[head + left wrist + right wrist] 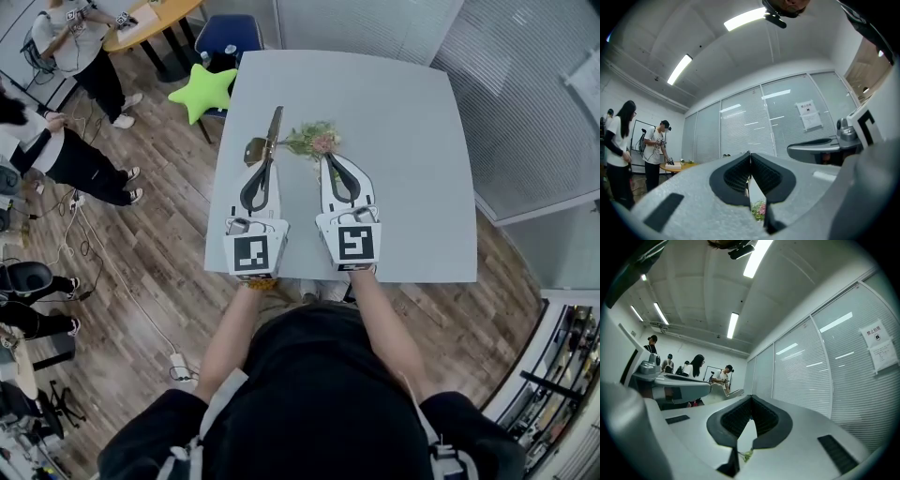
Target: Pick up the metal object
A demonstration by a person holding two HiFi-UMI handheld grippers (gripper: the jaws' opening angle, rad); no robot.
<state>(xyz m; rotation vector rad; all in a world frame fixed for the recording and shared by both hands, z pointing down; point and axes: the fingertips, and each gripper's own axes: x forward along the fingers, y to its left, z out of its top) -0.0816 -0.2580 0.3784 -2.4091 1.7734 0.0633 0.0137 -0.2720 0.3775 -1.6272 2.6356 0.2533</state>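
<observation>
my left gripper [266, 162] is clamping its jaws on the metal blade [274, 127], whose length only the head view is showing. my right gripper [328, 159] is pressing its jaws together on nothing, just beside the flowers [314, 141].

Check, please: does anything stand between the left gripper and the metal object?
Nothing visible does. The metal object starts right at the left gripper's tips, and its jaws look closed on a thin strip. The flowers lie to its right, near the right gripper, not between.
</observation>
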